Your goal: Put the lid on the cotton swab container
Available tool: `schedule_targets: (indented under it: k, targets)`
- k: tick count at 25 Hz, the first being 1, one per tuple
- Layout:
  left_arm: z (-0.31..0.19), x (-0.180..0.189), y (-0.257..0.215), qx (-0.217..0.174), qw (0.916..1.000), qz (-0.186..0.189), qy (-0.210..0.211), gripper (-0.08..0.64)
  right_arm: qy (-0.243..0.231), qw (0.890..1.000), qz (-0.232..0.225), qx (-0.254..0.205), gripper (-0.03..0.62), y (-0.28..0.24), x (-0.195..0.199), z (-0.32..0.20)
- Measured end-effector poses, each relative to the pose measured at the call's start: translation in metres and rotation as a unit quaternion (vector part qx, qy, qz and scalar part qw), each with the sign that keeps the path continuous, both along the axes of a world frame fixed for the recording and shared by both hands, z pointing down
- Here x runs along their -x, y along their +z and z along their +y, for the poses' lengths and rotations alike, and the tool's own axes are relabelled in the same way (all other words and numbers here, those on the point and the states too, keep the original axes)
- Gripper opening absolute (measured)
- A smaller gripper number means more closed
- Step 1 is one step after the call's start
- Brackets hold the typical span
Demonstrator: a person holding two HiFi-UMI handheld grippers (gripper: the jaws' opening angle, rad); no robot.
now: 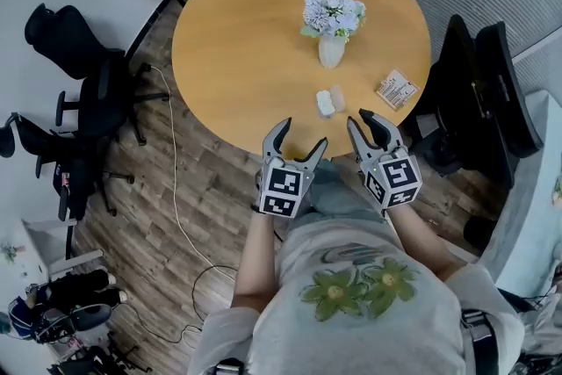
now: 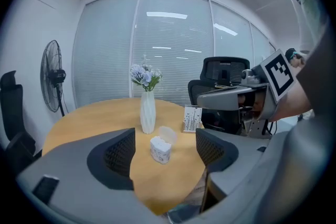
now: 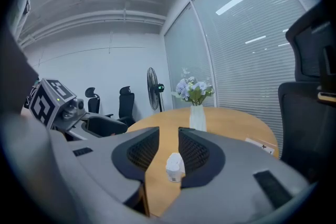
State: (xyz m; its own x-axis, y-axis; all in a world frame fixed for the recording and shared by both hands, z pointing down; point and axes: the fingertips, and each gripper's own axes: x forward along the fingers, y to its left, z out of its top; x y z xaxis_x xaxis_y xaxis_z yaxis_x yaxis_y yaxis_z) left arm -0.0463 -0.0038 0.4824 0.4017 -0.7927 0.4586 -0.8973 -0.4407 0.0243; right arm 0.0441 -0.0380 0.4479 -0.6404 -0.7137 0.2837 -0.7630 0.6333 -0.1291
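Left gripper [image 1: 303,133], right gripper [image 1: 361,120] — all 4 jaws apart; cotton swab container [image 1: 326,104] ahead, untouched.

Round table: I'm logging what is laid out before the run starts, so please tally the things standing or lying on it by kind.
Vase of flowers: 1
Cotton swab container: 1
Clear lid: 1
Small printed box: 1
Total: 4
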Motion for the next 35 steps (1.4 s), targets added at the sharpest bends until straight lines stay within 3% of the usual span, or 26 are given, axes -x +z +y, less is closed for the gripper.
schedule_targets:
  k: [3,17,35]
  targets:
    - [-0.009,-0.009,0.012,0.011,0.9994,-0.006,0.031,0.374,-0.001,1.000,0.003,0.016,0.120,0.013,0.003,-0.012]
    - [-0.046,-0.008,0.080,0.069,0.9930,-0.042,0.086,0.380,-0.008,0.997,0.023,0.075,0.120,0.060,0.014,-0.047]
    - [-0.068,-0.019,0.133,0.119,0.9751,-0.079,0.170,0.380,-0.020,0.988,0.029,0.153,0.120,0.105,0.019,-0.069]
